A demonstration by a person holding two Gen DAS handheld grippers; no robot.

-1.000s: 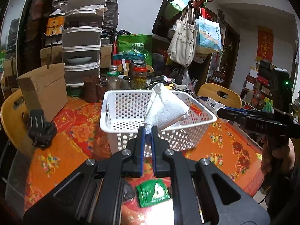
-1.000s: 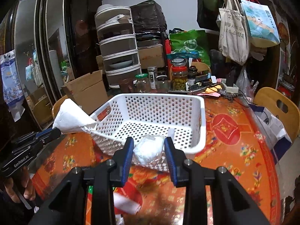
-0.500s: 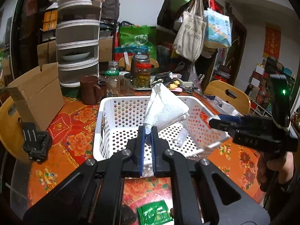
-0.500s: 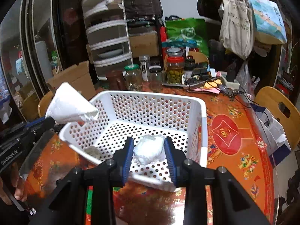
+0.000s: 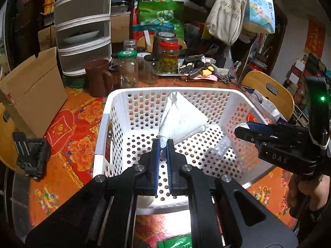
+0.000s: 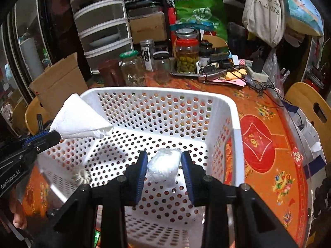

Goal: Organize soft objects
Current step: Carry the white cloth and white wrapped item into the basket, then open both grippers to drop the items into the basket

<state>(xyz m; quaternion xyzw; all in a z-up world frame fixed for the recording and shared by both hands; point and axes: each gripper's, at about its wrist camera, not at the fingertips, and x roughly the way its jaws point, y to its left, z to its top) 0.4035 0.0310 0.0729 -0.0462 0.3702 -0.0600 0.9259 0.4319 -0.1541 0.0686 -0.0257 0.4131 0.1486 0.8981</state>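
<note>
A white perforated basket (image 5: pixel 107 111) (image 6: pixel 235 124) stands on the orange flowered table. My left gripper (image 5: pixel 163 144) is shut on a corner of a folded white paper towel (image 5: pixel 182 122), which hangs over the basket's inside; the same towel (image 6: pixel 78 122) shows at the left in the right wrist view. My right gripper (image 6: pixel 164 161) is shut on a white wad in clear plastic (image 6: pixel 163 165), held over the basket's floor. In the left wrist view the right gripper (image 5: pixel 242 131) reaches in from the right with the white wad (image 5: pixel 222 146) hanging below its tips.
A small cream ribbed round thing (image 6: pixel 81 176) lies on the basket floor. Behind the basket stand glass jars (image 5: pixel 128 70), a brown mug (image 5: pixel 99 78), a cardboard box (image 5: pixel 33 95) and a tiered rack (image 5: pixel 82 31). A black clip (image 5: pixel 31 159) lies left; a green packet (image 5: pixel 175 241) lies near.
Both grippers have moved forward from the basket's near side to over its inside, each still holding its white object. The basket now fills more of both views.
</note>
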